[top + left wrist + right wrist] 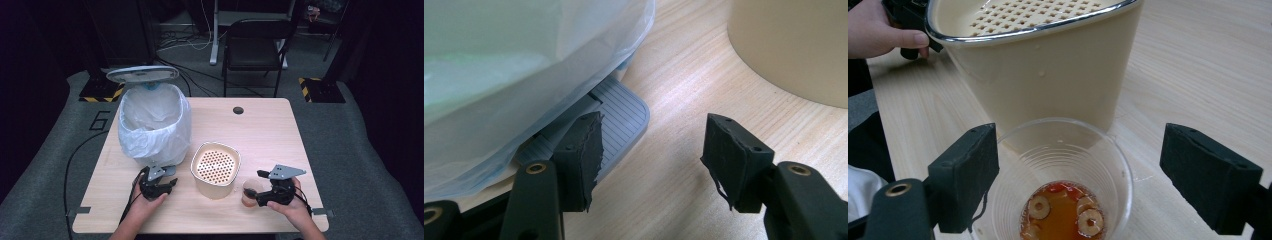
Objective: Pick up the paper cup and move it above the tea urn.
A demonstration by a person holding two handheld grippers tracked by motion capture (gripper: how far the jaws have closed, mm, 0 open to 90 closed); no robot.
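A clear plastic cup [251, 192] stands on the table near its front right, holding a little orange-red liquid [1060, 215] with a few ring-shaped slices. My right gripper [254, 188] is open around the cup [1068, 150]; its left pad is at the rim and its right pad stands clear. Just behind the cup is a cream container [216, 171] with a perforated strainer insert [1038, 12]. My left gripper [170, 181] is open and holds nothing. Its left jaw hangs over the grey pedal [624, 112] of the bin [155, 125].
The bin, lined with a white bag [524, 70], stands at the table's left with its lid [142, 74] raised. The wooden table [260, 130] has a cable hole [238, 110] at the back. A black chair [255, 45] stands beyond the table.
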